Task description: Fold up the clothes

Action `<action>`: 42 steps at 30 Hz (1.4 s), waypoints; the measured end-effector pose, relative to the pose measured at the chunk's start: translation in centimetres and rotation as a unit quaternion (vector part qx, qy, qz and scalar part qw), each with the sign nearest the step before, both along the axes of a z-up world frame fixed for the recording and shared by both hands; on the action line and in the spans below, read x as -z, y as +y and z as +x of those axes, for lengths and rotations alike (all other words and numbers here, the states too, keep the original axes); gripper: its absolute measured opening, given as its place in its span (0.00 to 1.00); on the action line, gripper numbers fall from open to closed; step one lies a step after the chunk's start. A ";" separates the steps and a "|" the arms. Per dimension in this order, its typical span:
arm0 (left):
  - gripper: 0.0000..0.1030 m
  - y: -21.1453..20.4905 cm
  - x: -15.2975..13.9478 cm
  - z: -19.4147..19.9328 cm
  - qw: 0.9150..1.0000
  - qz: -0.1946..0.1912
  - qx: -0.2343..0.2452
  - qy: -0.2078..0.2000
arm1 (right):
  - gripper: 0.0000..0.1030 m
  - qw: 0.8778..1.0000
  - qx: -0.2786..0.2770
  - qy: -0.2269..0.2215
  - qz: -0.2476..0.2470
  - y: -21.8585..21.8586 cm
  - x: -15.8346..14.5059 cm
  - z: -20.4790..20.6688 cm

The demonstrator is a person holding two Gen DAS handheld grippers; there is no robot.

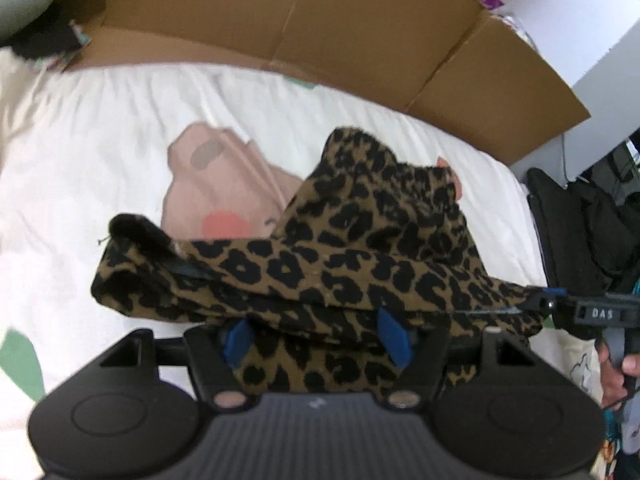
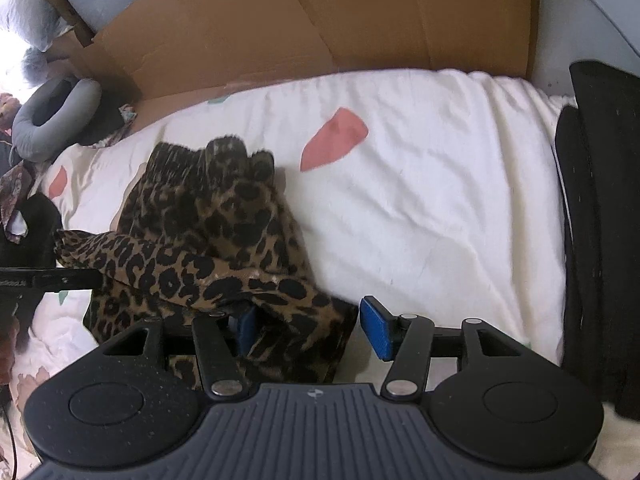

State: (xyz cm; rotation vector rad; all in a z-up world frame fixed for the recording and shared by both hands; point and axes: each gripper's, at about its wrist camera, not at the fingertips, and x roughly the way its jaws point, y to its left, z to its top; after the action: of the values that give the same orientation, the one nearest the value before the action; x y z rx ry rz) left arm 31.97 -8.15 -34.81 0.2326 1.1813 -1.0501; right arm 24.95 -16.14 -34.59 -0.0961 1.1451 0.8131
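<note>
A leopard-print garment (image 1: 360, 240) lies bunched on a white bed sheet (image 1: 100, 140) and is lifted at its near edge. My left gripper (image 1: 316, 332) stands open, its blue pads (image 1: 394, 332) wide apart, with the cloth draped over and between them. In the right wrist view the same garment (image 2: 208, 232) covers the left finger of my right gripper (image 2: 312, 326), which is open; its right blue pad (image 2: 378, 328) is bare. The right gripper (image 1: 540, 300) touches the garment's right edge. The left gripper (image 2: 88, 278) reaches into the cloth from the left.
Brown cardboard (image 1: 320, 32) stands along the far side of the bed. A grey neck pillow (image 2: 52, 120) and dark clothes lie at the bed's left end. Black bags (image 1: 580, 220) and a black panel (image 2: 600, 240) stand at the right. A hand (image 1: 616, 368) holds the right gripper's handle.
</note>
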 end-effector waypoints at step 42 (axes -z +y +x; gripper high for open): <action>0.66 -0.3 -0.2 4.9 0.995 -0.004 -0.040 -0.094 | 0.41 0.999 -0.018 -0.031 0.031 0.6 0.8 2.0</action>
State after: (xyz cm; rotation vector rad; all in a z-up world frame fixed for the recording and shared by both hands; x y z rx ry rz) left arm 36.82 -8.45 -34.59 0.2694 1.0092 -0.9412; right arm 26.95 -15.56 -35.35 -0.0898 1.0604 0.8714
